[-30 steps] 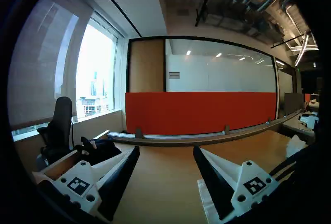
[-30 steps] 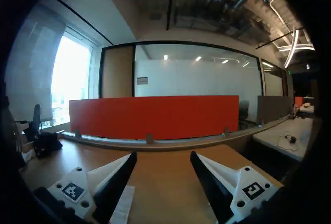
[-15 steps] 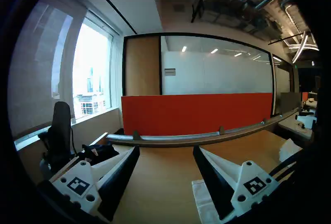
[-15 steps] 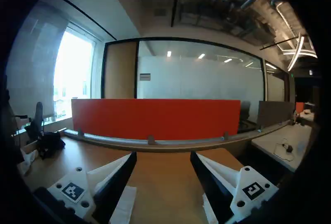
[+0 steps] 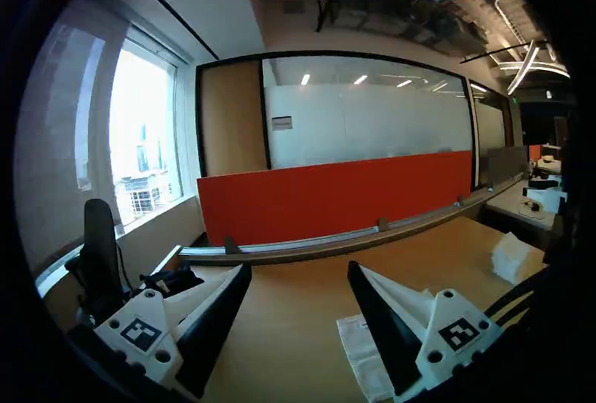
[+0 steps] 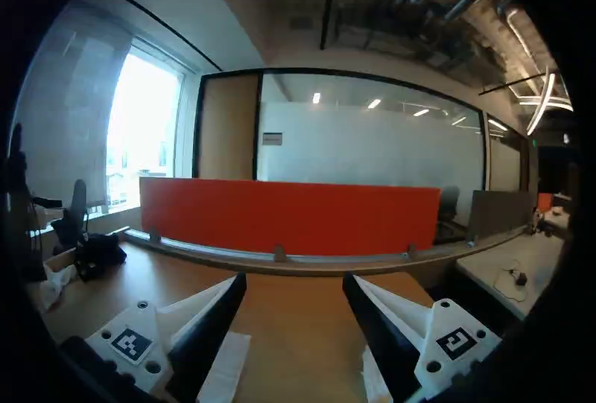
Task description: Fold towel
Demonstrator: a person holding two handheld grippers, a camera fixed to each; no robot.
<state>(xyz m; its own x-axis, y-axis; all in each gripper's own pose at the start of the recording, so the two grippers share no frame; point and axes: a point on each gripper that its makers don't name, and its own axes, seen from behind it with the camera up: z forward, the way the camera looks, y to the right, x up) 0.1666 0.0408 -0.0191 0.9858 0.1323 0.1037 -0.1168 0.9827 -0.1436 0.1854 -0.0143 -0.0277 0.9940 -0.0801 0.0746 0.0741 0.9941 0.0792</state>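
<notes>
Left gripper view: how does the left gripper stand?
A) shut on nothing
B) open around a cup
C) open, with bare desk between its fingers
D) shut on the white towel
C: the left gripper has its fingers wide apart over the wooden desk, and the white towel lies flat beside one finger, ungripped.

Two grippers, one towel, one red divider

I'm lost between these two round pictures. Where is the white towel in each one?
Left gripper view: the towel lies flat on the desk at the bottom, just right of centre.
Right gripper view: white cloth, likely the same towel, at the bottom edge, left of centre.
Shared landmark: the orange divider panel along the desk's far edge.
</notes>
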